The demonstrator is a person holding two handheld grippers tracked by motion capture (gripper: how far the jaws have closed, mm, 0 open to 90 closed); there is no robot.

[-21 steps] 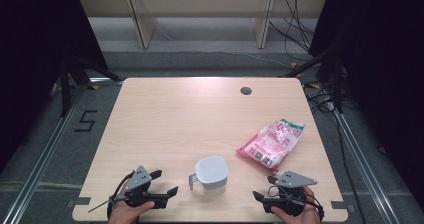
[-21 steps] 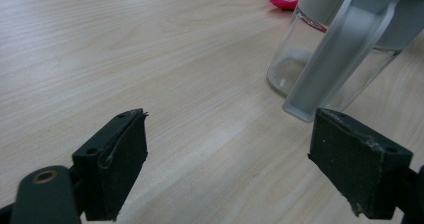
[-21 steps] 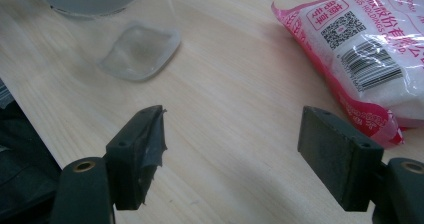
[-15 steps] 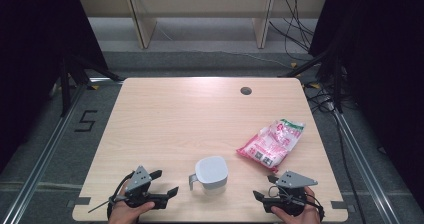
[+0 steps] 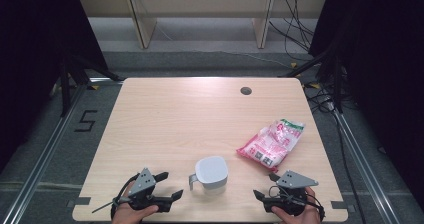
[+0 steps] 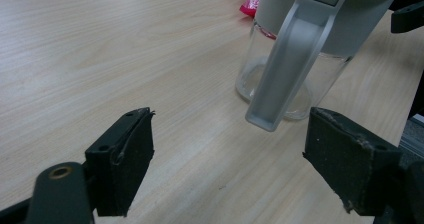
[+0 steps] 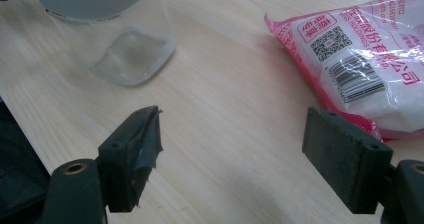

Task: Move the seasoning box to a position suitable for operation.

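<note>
While both sit near the table's front edge, left gripper (image 5: 167, 185) and right gripper (image 5: 264, 186) are gaping wide, gripping nothing, flanking the lidded clear jug (image 5: 210, 171).

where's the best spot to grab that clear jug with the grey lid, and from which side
Probably by the flat grey handle of the clear glass jug with the grey lid. It sticks out from the lid and slants down on the side facing the left tongs, which are open, empty and already looking at it. Come in level from that side and close across its narrow width; the round body looks too wide.
</note>
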